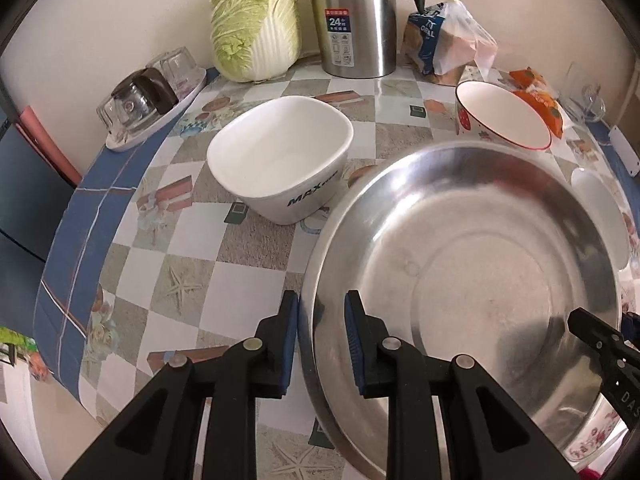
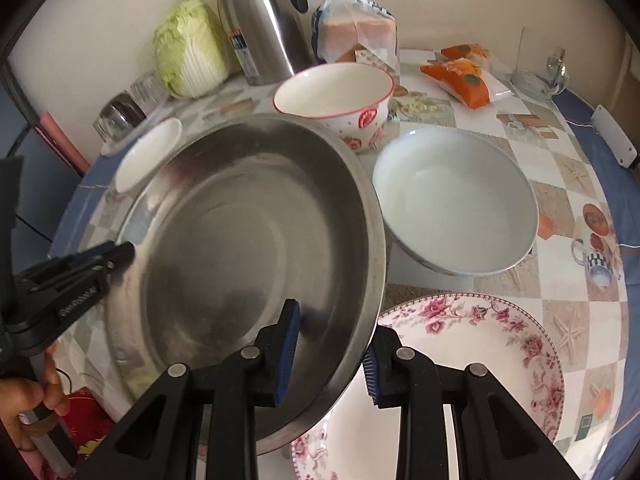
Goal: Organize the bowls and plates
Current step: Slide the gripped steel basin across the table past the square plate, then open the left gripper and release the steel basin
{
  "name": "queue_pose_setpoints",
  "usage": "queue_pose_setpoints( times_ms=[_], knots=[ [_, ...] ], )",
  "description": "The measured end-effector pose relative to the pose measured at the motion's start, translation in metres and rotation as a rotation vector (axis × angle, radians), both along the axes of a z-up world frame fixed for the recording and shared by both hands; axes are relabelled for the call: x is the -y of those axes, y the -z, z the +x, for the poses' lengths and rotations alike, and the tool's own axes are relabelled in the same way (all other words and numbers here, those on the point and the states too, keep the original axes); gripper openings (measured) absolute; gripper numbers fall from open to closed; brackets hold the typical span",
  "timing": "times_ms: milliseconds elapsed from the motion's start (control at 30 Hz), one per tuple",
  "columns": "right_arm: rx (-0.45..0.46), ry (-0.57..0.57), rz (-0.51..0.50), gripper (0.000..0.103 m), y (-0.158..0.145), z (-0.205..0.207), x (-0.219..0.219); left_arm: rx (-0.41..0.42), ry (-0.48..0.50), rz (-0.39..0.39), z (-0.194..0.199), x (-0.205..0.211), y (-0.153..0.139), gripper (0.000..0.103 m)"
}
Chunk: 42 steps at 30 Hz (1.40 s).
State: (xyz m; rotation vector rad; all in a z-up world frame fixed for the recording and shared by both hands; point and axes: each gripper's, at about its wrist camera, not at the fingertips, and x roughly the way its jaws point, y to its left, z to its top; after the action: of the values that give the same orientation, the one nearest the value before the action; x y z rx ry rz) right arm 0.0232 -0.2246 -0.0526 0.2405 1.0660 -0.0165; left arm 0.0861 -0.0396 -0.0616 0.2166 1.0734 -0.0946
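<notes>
Stainless steel, thin-walled and shiny: the steel basin (image 1: pixel 472 280) is the thing in hand, held by its rim on 2 opposite sides. The left gripper (image 1: pixel 322 320) has its blue pads narrowed on the rim at the basin's left edge, 1 pad outside the wall and 1 inside. The right gripper (image 2: pixel 332 344) pinches the rim on the opposite edge the same way. Both are closed on metal, not empty.

Judged from its look, the basin is light and stiff, but the polished wall is slippery, so a rim pinch on both sides seems the sensible hold; a single-sided grip would likely let it swing.

It hangs tilted, partly over the floral plate (image 2: pixel 480 360), which lies just below its near right edge. That plate looks like ceramic and brittle, so a hard set-down could chip it.

Beyond the basin sit the red-rimmed bowl (image 2: pixel 334 96) and, to its right, the pale round bowl (image 2: pixel 456 200). Off its far left side stands the white square bowl (image 1: pixel 280 156).
</notes>
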Motion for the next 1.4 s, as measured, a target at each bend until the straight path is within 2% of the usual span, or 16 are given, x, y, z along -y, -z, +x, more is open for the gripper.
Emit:
queue_pose_setpoints(
  times_ms=[267,333,467,533,800,900,1000,1067,1167,1233,1367,1400],
  knots=[
    [-0.016,-0.014,-0.007,0.031,0.000,-0.003,-0.005,-0.021,-0.020,-0.002,-0.002,-0.005,-0.002,0.024],
    [-0.020,-0.017,-0.019,0.034,0.000,-0.002,-0.007,-0.023,-0.026,-0.008,-0.002,-0.007,-0.002,0.024],
    [-0.036,-0.015,-0.033,0.034,0.000,-0.003,-0.012,-0.033,-0.047,0.016,0.000,-0.010,0.001,0.026],
    [-0.044,-0.014,-0.034,0.034,0.002,-0.003,-0.011,-0.031,-0.061,-0.006,0.000,-0.014,0.001,0.026],
    [-0.068,0.047,0.051,0.034,0.007,-0.008,0.006,-0.030,-0.080,-0.025,-0.005,-0.019,-0.001,0.027],
    [-0.042,0.049,0.069,0.034,0.000,-0.013,0.006,-0.025,-0.095,-0.038,-0.008,-0.022,-0.005,0.027],
    [-0.018,0.043,0.034,0.041,-0.010,-0.020,0.003,-0.011,-0.106,-0.049,-0.012,-0.024,-0.012,0.027],
    [-0.007,0.041,0.023,0.042,-0.015,-0.023,0.002,0.003,-0.116,-0.059,-0.016,-0.026,-0.018,0.028],
    [0.023,0.046,0.012,0.047,-0.025,-0.029,0.002,0.022,-0.116,-0.084,-0.022,-0.026,-0.028,0.040],
    [0.046,0.054,0.000,0.068,-0.032,-0.035,0.004,0.029,-0.106,-0.102,-0.025,-0.024,-0.033,0.054],
    [0.068,0.056,-0.021,0.073,-0.042,-0.042,0.005,0.048,-0.074,-0.138,-0.031,-0.016,-0.045,0.076],
    [0.071,0.057,-0.029,0.077,-0.044,-0.044,0.006,0.052,-0.061,-0.145,-0.034,-0.013,-0.047,0.077]
  ],
)
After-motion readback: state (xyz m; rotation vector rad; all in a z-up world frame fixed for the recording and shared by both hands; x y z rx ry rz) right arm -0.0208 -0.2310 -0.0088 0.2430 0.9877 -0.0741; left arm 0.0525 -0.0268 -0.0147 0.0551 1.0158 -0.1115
